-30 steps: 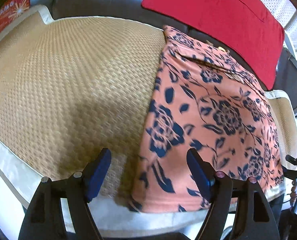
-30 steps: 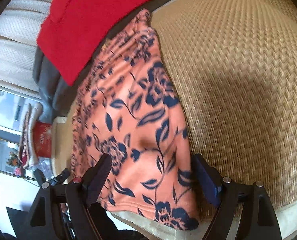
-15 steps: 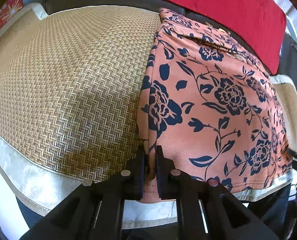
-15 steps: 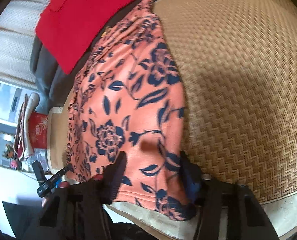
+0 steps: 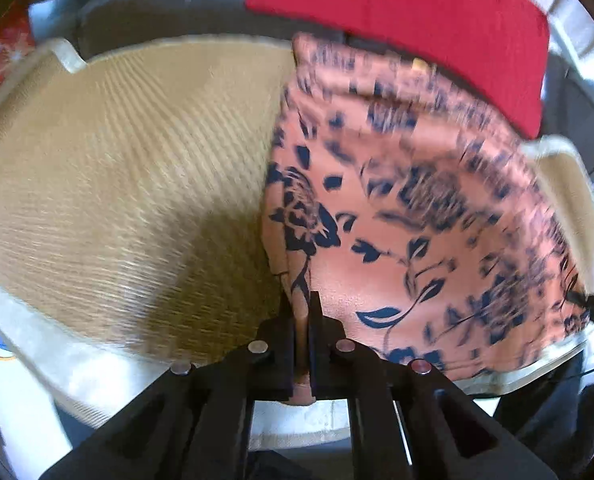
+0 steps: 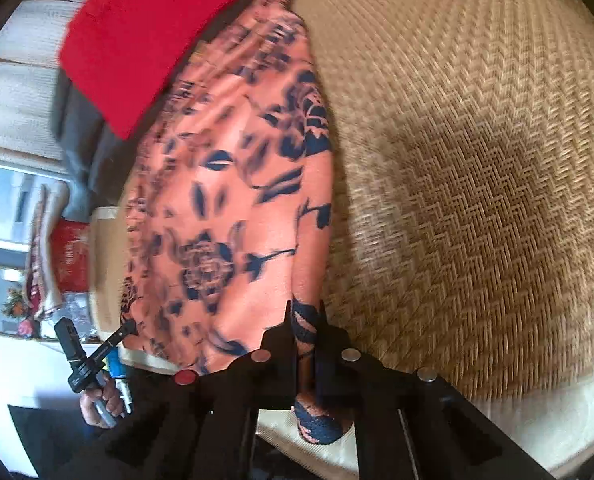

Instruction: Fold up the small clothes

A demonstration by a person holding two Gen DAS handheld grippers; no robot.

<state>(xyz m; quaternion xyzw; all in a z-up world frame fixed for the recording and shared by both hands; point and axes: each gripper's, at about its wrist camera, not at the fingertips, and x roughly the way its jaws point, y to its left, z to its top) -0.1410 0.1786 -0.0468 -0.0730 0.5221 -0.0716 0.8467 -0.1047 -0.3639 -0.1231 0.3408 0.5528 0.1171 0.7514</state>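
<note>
An orange garment with a dark blue flower print (image 5: 409, 208) lies on a woven straw mat (image 5: 137, 168). My left gripper (image 5: 302, 312) is shut on the garment's near left corner, and the cloth rises in a ridge from the jaws. In the right wrist view the same garment (image 6: 225, 216) runs up the left half. My right gripper (image 6: 306, 320) is shut on its near hem, with a bunch of cloth hanging below the jaws. Both views are motion-blurred.
A red cushion (image 5: 409, 16) leans on the dark sofa back (image 5: 161, 12) behind the garment. The mat (image 6: 477, 184) spreads wide beside the garment. The mat's pale border (image 5: 77, 368) runs along the near edge. Household clutter (image 6: 57, 256) sits beyond the sofa's end.
Both grippers went from open to shut on the garment's near edge. Its near edge has since lifted off the mat, and both views have pulled back and blurred.
</note>
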